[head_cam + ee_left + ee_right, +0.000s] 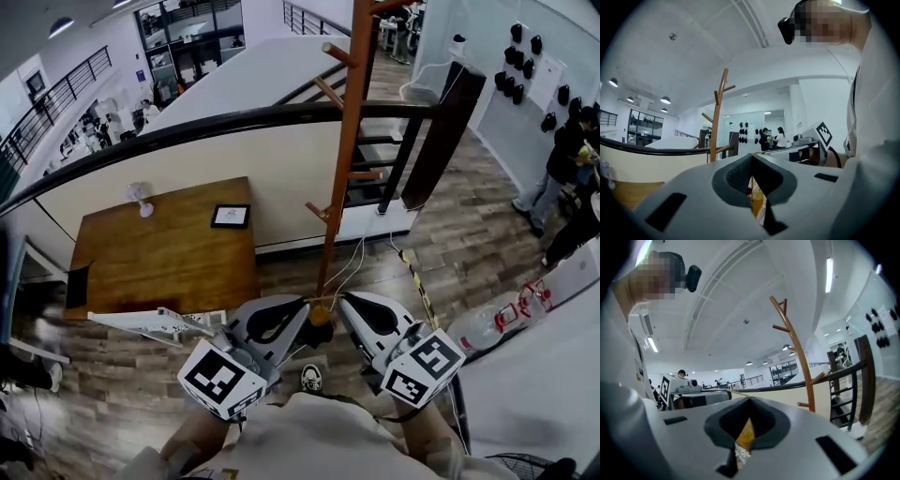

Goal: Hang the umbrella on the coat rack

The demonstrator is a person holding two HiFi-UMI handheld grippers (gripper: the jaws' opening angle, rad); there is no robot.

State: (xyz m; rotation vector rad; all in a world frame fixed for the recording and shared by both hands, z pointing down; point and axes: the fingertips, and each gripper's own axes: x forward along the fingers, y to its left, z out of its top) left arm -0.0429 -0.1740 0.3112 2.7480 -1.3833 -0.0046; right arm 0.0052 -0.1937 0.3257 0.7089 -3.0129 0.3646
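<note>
Holding both grippers low in front of my chest, tips turned toward each other. Left gripper (302,305): jaws pressing together at the tips, pinching a thin yellowish cord (738,393). Right gripper (343,300): jaws likewise closed, pinching the cord's other end. The cord is stretching between the two tips. The umbrella (320,316) is hanging just under it, between the grippers. Only its rounded brown handle is showing from the head view. The coat rack (349,141) is standing ahead by the dark railing (234,118), apart from the umbrella.
</note>
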